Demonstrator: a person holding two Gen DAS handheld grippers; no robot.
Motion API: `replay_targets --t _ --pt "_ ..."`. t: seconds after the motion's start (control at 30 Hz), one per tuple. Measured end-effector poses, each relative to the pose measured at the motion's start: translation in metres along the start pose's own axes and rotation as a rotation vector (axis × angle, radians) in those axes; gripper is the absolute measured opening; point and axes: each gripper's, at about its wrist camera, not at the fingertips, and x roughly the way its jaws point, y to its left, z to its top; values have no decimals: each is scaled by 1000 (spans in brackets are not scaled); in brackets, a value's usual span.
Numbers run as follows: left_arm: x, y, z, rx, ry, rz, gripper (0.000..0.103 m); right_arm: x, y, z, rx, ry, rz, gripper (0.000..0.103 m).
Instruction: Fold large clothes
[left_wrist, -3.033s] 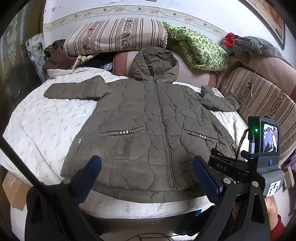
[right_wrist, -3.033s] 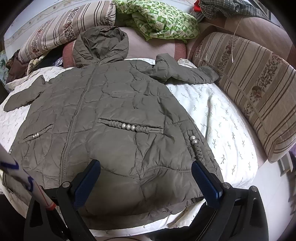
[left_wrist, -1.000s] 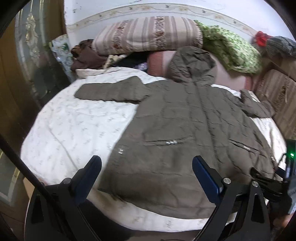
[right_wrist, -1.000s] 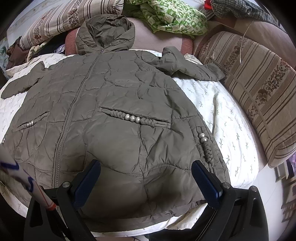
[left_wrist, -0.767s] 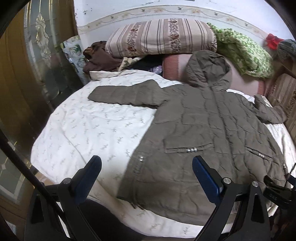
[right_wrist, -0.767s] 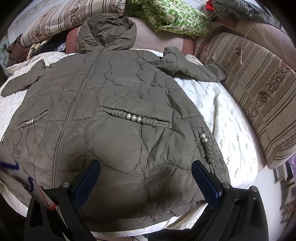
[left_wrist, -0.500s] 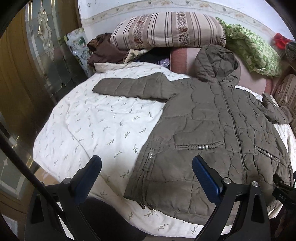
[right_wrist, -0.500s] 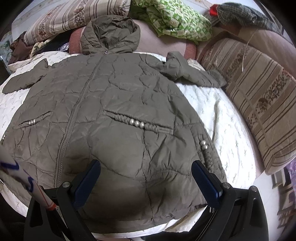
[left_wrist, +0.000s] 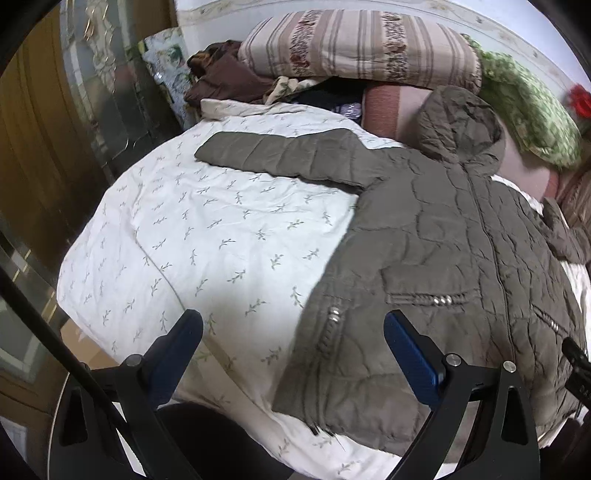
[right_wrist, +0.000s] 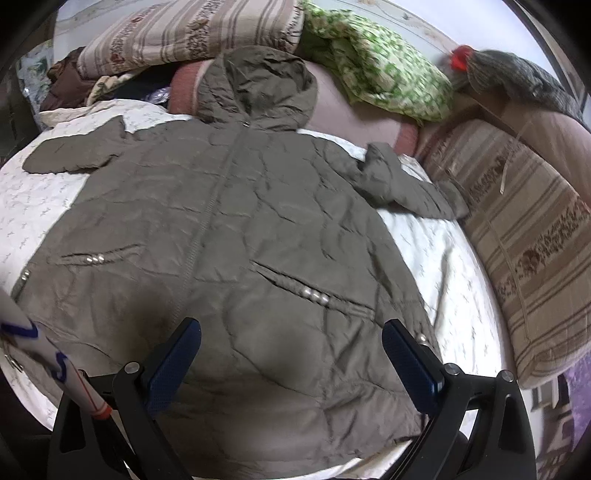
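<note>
An olive quilted hooded jacket (left_wrist: 443, 251) lies flat and zipped, front up, on a white leaf-print bed sheet (left_wrist: 207, 236). Its hood rests on a pink bolster. One sleeve (left_wrist: 280, 155) stretches out to the left; the other sleeve (right_wrist: 402, 184) lies bunched at the right. My left gripper (left_wrist: 293, 347) is open and empty above the jacket's lower left hem corner. My right gripper (right_wrist: 291, 350) is open and empty above the jacket's lower front (right_wrist: 236, 221), near the right pocket.
Striped pillows (left_wrist: 362, 44), a green patterned cloth (right_wrist: 391, 70) and a pile of brown clothes (left_wrist: 225, 77) line the head of the bed. A striped cushion (right_wrist: 524, 229) runs along the right side. A wooden door and glass panel (left_wrist: 44, 140) stand at the left.
My left gripper has swung left toward the jacket's left hem corner, so more bare sheet shows. My right gripper has moved left toward the jacket's middle. Both stay open.
</note>
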Motion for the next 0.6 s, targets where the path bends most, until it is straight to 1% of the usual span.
replay_targets --t 0.1,0.2,0.37,0.47,0.53,0.6 --pt "12 17 13 -35 1 0 98 0 10 9 -13 1 45 100" --pt "30 37 35 -75 7 -3 98 1 18 17 -22 -7 76 100" --pt "73 72 86 -150 -7 2 98 8 27 27 -41 -17 92 99" --pt "110 94 122 -202 3 -30 98 17 28 29 -50 -9 87 96" --pt "138 110 145 -251 18 -65 98 24 26 30 -46 6 90 96" --pt "174 127 168 -306 55 -85 98 32 24 30 -34 24 91 95"
